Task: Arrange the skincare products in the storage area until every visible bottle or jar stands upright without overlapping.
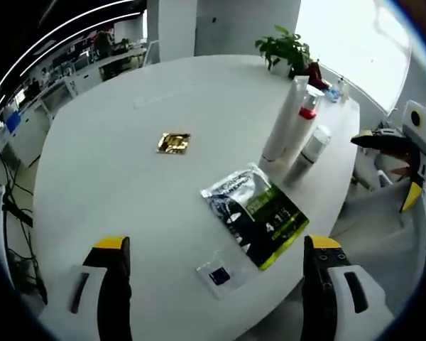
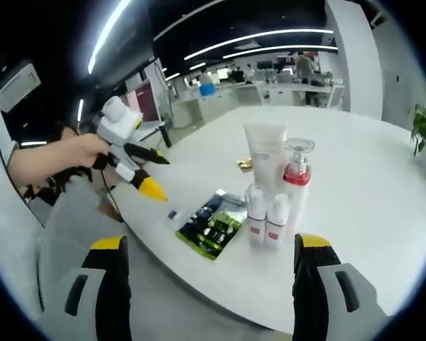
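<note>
Well apart from both grippers' spread, empty fingers, bottles [image 2: 277, 202] apparently upright on table [image 1: 128, 177]

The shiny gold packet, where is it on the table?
In the left gripper view the gold packet lies flat near the middle of the white table, left of the standing bottles and above the green sachet.

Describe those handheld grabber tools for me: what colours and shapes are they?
Each gripper, left and right, has two black jaws with yellow tips, set in white housings with dark slots. Seen from the other view, each is a white body with black, yellow-tipped jaws. The person's sleeve is light grey.
</note>
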The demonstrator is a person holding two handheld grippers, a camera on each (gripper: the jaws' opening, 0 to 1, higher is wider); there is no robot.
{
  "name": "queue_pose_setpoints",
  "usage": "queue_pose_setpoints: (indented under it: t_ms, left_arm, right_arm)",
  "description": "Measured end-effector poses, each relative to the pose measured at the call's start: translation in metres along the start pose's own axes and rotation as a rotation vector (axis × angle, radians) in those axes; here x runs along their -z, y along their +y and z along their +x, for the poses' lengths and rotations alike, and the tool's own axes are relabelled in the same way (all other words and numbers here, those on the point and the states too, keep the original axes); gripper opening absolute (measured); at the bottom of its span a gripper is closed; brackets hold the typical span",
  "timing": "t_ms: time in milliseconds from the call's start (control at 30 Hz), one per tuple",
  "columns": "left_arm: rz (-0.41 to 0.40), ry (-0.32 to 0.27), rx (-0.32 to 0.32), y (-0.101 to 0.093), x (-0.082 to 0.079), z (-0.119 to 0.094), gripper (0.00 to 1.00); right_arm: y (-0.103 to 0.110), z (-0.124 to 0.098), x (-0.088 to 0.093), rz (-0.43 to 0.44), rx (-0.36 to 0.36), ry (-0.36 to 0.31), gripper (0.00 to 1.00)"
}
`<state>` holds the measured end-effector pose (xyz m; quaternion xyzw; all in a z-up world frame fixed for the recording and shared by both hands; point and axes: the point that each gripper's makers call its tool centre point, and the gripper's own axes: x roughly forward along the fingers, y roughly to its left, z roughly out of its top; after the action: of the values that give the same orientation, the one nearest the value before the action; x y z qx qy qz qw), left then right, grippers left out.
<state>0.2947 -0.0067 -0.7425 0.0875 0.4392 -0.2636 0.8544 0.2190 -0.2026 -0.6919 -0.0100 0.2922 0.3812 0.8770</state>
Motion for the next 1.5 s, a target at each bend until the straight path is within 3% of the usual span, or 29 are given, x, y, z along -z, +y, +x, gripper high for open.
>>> queue_pose_setpoints:
  t_ms: [800, 1033, 1233, 1500]
  left_arm:
    - [0.091, 0.139, 0.014, 0.029, -0.026, 0.064, 0.90]
    - [0.107, 0.158, 0.008, 0.046, -0.042, 0.091, 0.90]
    - [0.096, 0.170, -0.016, 0.059, -0.046, 0.106, 0.89]
    - [0.126, 0.204, -0.019, 0.063, -0.057, 0.124, 0.89]
  right_arm:
    - [-0.008, 0.003, 0.007, 0.048, 0.017, 0.032, 0.95]
    - [-0.009, 0.004, 0.009, 0.058, 0.017, 0.045, 0.95]
    - [-0.009, 0.005, 0.012, 0.066, 0.014, 0.061, 0.95]
    - [-0.011, 0.005, 0.014, 0.083, 0.015, 0.068, 0.95]
